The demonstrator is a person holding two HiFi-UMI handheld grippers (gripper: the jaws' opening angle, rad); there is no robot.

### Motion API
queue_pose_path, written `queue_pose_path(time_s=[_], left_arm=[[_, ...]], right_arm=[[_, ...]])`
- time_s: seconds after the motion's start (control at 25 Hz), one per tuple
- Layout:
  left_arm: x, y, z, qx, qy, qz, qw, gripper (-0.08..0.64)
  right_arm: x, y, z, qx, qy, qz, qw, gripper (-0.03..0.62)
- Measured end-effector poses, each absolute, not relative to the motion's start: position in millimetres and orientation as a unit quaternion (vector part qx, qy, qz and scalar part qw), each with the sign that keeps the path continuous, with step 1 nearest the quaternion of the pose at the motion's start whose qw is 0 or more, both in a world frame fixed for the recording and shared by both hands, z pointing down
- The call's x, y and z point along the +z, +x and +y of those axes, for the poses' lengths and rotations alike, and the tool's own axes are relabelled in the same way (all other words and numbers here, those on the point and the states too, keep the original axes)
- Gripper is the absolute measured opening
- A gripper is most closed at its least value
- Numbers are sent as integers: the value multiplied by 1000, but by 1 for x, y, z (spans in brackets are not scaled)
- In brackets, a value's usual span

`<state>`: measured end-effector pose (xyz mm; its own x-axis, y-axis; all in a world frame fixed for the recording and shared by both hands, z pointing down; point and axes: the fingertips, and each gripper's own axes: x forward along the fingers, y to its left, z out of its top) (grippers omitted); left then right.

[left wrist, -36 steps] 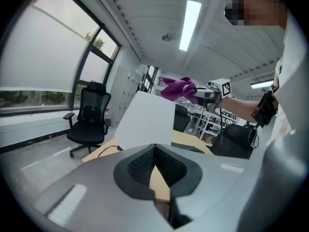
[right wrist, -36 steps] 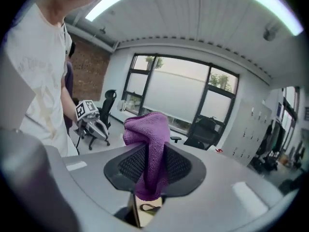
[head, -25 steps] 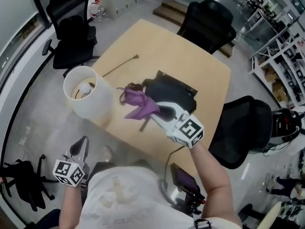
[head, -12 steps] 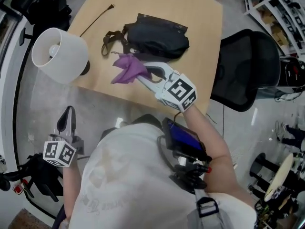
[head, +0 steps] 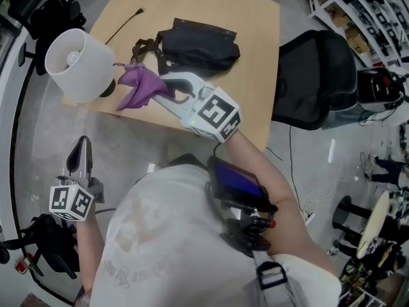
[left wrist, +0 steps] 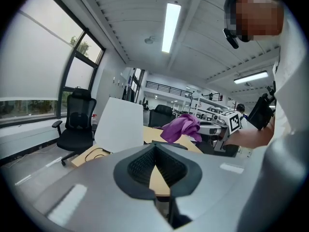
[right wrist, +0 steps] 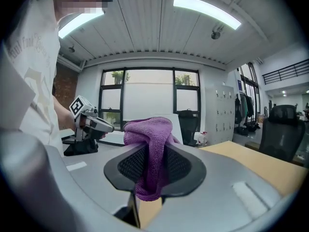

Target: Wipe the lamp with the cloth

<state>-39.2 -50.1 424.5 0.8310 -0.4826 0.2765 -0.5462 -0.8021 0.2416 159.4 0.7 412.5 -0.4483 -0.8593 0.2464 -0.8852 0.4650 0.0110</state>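
The lamp with its white shade stands on the near left corner of the wooden table. My right gripper is shut on a purple cloth, which hangs bunched just to the right of the shade, close to it; contact cannot be told. The cloth fills the gap between the right jaws, and a strip of the shade shows behind it. My left gripper is over the floor, below and in front of the lamp, its jaws closed with nothing in them.
A black bag with a strap lies on the table behind the cloth. A thin dark cable runs from the lamp across the tabletop. Black office chairs stand to the right and the far left.
My right gripper has carried the purple cloth leftward, from in front of the bag to beside the lamp shade. The left gripper has risen slightly toward the table corner.
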Motion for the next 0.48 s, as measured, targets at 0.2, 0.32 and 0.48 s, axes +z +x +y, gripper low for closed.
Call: queue_pose_path(time_s=[0.2, 0.32, 0.48], left_arm=[[427, -59, -48, 86, 941, -286, 158, 2], [437, -55, -34, 80, 941, -280, 170, 2], [444, -58, -13, 77, 946, -261, 178, 2]], right_arm=[[404, 137, 8, 64, 502, -857, 92, 109], [409, 133, 30, 83, 502, -857, 81, 109], [427, 116, 62, 111, 515, -847, 69, 108]])
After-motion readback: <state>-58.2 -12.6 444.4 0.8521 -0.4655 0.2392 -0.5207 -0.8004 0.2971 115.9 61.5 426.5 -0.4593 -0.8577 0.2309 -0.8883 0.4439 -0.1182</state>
